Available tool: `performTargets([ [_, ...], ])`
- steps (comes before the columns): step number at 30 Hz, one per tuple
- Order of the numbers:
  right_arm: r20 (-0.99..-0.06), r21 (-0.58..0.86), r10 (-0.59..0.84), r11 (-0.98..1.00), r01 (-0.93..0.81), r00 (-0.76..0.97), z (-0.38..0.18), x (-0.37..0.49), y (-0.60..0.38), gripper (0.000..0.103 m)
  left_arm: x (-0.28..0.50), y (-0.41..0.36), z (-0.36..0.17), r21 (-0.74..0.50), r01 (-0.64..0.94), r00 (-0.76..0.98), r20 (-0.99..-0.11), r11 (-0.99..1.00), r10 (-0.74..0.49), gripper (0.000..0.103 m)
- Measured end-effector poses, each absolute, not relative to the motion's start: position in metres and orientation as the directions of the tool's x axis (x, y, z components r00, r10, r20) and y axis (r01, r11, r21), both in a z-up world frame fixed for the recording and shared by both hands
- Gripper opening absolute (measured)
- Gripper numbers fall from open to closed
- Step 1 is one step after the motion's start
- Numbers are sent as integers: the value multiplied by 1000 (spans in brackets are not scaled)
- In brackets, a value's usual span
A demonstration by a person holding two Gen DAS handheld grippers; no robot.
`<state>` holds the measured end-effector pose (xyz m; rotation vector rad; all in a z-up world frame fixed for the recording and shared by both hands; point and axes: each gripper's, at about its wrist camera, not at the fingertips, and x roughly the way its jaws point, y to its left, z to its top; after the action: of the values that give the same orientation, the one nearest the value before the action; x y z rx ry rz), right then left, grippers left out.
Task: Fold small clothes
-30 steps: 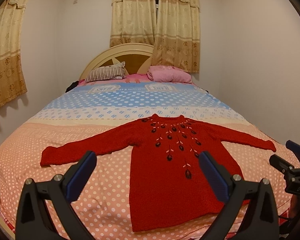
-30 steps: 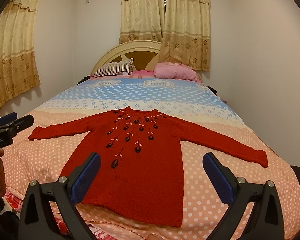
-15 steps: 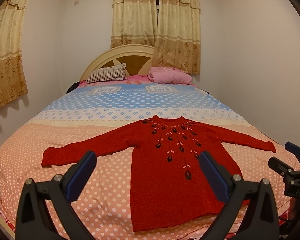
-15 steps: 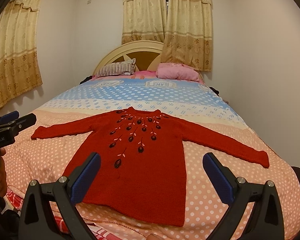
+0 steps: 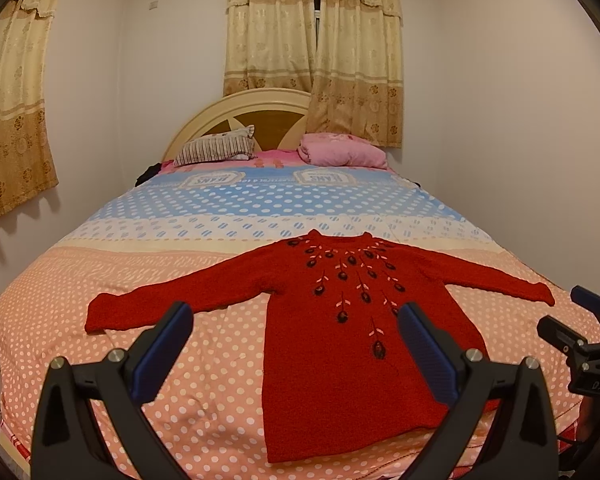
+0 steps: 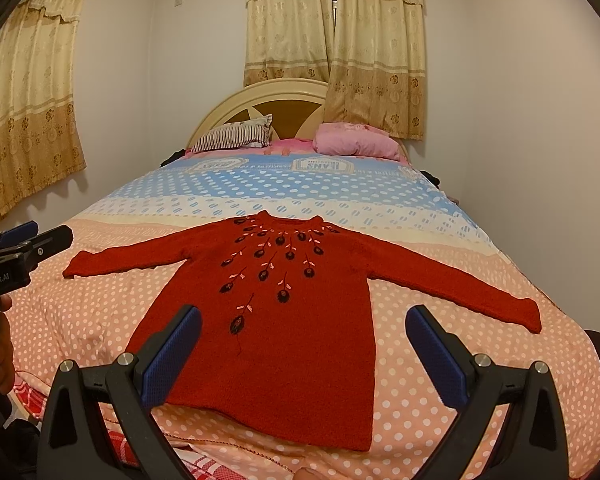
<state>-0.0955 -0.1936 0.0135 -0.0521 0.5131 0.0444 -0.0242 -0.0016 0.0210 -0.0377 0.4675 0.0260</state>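
A small red knitted sweater with dark embroidered flowers lies flat, front up, sleeves spread, on the near part of the bed; it also shows in the right wrist view. My left gripper is open and empty, held above the bed's foot edge, over the sweater's left side. My right gripper is open and empty, above the sweater's hem. The right gripper shows at the right edge of the left wrist view, the left gripper at the left edge of the right wrist view.
The bed has a dotted peach and blue cover. A striped pillow and a pink pillow lie at the headboard. Walls stand close on both sides, with curtains behind the bed.
Both grippers have risen or drawn back very slightly; the sweater sits a touch higher in both views. Nothing was taken hold of.
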Motion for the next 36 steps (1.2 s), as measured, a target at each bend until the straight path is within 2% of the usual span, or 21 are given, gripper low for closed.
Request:
performTargets([
  [36,-511,-26,39,998,-61,859,6,-93,-194,102,-19,0,15,-26,-31,878,-478,999,15,103],
])
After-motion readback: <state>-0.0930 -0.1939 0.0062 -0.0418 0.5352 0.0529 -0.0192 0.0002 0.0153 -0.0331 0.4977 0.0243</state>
